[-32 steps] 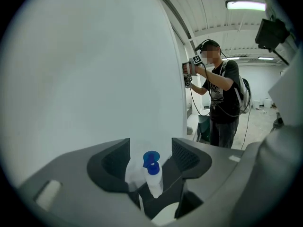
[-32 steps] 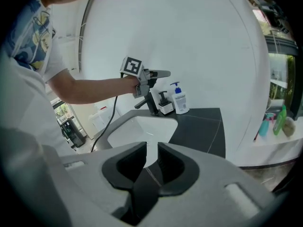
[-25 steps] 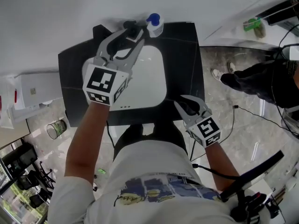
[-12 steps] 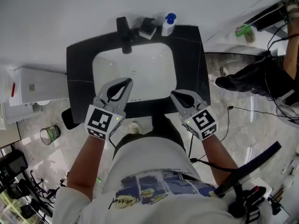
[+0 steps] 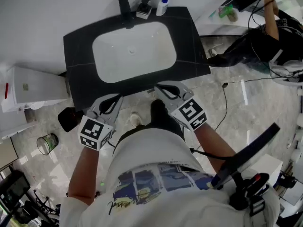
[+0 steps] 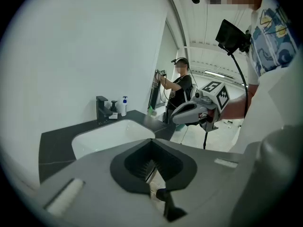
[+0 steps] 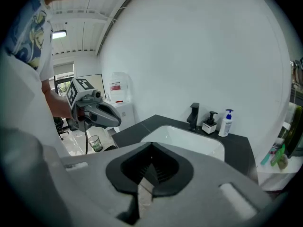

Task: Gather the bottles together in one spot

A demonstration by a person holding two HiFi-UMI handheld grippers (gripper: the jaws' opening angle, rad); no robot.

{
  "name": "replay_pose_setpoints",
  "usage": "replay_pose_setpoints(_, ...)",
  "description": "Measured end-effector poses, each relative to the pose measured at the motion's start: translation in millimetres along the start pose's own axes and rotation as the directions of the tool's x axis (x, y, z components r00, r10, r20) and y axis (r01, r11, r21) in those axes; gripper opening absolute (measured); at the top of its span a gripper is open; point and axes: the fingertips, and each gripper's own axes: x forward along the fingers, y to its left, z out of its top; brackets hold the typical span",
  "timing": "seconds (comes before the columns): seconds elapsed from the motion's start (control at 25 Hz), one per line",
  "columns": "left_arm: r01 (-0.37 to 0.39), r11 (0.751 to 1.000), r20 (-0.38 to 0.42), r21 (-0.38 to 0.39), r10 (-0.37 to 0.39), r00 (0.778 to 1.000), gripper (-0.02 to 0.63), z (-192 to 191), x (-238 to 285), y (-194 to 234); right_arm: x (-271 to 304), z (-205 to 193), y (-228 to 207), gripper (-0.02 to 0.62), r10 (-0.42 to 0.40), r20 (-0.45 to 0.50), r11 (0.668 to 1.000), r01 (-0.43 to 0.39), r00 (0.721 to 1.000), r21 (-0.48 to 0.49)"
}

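Print on the white pump bottle (image 5: 164, 4) is too small to read, and the right edge crops the bystander (image 5: 253, 42).

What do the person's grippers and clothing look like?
Both the left gripper and right gripper are grey, with curved tapering jaws lined black, each bearing a white cube of black square markers. The person wears a short-sleeved white T-shirt with a blue print.

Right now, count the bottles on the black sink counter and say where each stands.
2. The white bottle with a blue pump stands at the back edge of the counter. The dark pump dispenser stands beside it, between it and the faucet. None looks hidden.
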Motion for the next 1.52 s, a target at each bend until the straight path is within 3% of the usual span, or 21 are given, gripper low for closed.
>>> replay_pose_setpoints(0.16,0.014,1.000,-0.008,-0.021,-0.014,1.000,0.002,-16,-23,-22,-12,-4,34,-0.002,0.022,-0.009,0.999,-0.022,1.000,-0.025)
replay_pose_setpoints(0.48,-0.041,0.999,0.034,-0.020,0.041,0.999,0.002,-16,-35,-59,-46,-4,60,-0.002,0.063,0.026,0.994,-0.061,0.998,-0.094)
replay_pose_setpoints(1.0,-0.089,0.992,0.026,-0.087,0.091,0.995,0.002,-4,-2,-151,-124,-36,56,-0.002,0.135,0.058,0.985,-0.127,0.989,-0.119)
replay_pose_setpoints(1.12,-0.110,0.993,0.024,-0.045,0.111,0.993,0.002,-4,4,-158,-132,-41,54,-0.002,0.147,0.068,0.983,-0.138,0.987,-0.122)
replay_pose_setpoints(1.52,-0.132,0.987,0.017,-0.095,0.134,0.991,0.002,-6,12,-170,-138,-50,48,-0.002,0.176,0.054,0.975,-0.167,0.983,-0.150)
